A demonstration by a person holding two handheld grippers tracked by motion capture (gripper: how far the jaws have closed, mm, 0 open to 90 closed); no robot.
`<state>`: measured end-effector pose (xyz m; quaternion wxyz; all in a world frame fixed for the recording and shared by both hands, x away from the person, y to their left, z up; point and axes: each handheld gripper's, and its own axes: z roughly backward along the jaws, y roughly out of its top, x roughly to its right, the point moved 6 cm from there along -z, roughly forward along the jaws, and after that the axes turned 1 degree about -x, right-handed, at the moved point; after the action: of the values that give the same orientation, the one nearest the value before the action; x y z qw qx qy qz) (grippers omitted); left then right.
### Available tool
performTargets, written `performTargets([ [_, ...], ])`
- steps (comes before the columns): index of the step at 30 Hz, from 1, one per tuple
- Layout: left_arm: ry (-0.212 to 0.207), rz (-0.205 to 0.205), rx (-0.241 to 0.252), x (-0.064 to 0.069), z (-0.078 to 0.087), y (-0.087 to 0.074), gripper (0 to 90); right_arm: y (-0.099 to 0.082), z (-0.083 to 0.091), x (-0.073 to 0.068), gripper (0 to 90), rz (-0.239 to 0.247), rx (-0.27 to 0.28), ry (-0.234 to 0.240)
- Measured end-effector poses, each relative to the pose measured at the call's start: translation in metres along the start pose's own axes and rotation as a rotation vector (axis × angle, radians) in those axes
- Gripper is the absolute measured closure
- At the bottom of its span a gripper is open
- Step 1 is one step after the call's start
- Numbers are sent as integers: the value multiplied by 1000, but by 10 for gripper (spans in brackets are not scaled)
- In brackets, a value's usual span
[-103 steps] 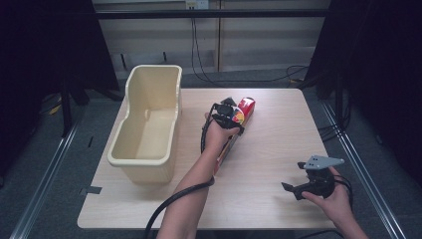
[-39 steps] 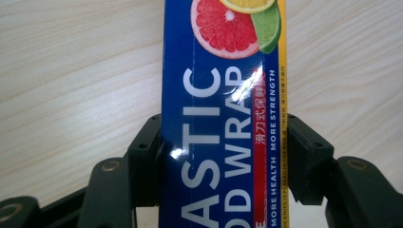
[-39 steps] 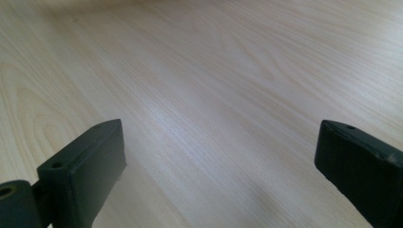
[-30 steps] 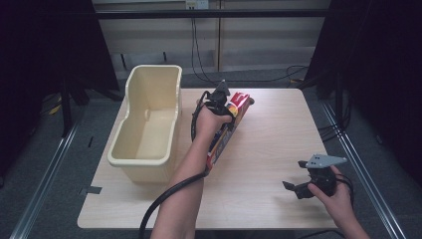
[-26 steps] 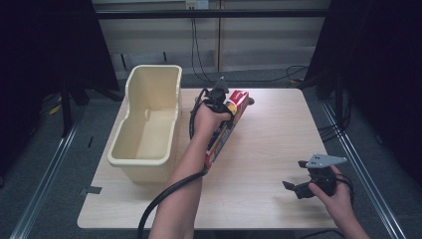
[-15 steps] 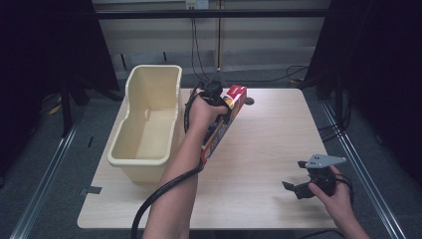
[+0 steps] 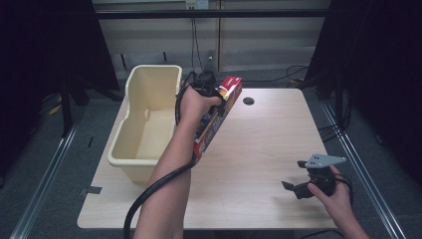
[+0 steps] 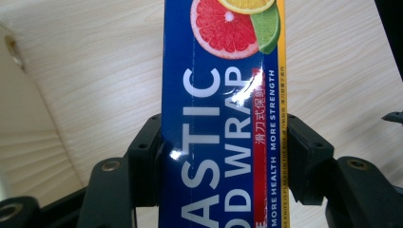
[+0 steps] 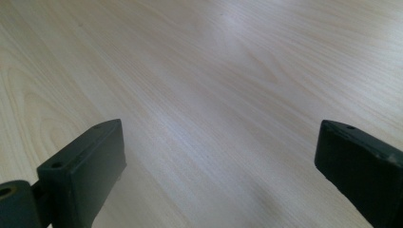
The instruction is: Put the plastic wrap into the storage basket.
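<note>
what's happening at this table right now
A person works with a gripper in each hand. The left gripper is clamped across a long blue plastic wrap box and holds it tilted above the table, right beside a cream plastic tub. The box is not in the tub yet. The right gripper sits low over bare wood at the near right, jaws wide open with nothing between them.

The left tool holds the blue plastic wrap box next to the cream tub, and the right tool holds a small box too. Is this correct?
Not quite. The right tool is open and holds nothing, as the right gripper view shows. The left tool does hold the plastic wrap box next to the cream tub.
</note>
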<state>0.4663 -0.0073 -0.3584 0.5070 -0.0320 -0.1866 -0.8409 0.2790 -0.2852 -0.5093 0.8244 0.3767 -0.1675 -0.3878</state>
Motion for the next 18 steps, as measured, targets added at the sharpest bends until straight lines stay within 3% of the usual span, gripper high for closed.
performTargets([
  [5, 2, 9, 5, -6, 11, -1, 414, 0, 0, 0, 28, -4, 3, 3],
  [17, 14, 77, 30, -22, 37, -6, 414, 1, -2, -1, 28, 3, 3, 2],
  [18, 18, 68, 29, -24, 40, -7, 414, 1, -2, -1, 28, 2, 2, 4],
])
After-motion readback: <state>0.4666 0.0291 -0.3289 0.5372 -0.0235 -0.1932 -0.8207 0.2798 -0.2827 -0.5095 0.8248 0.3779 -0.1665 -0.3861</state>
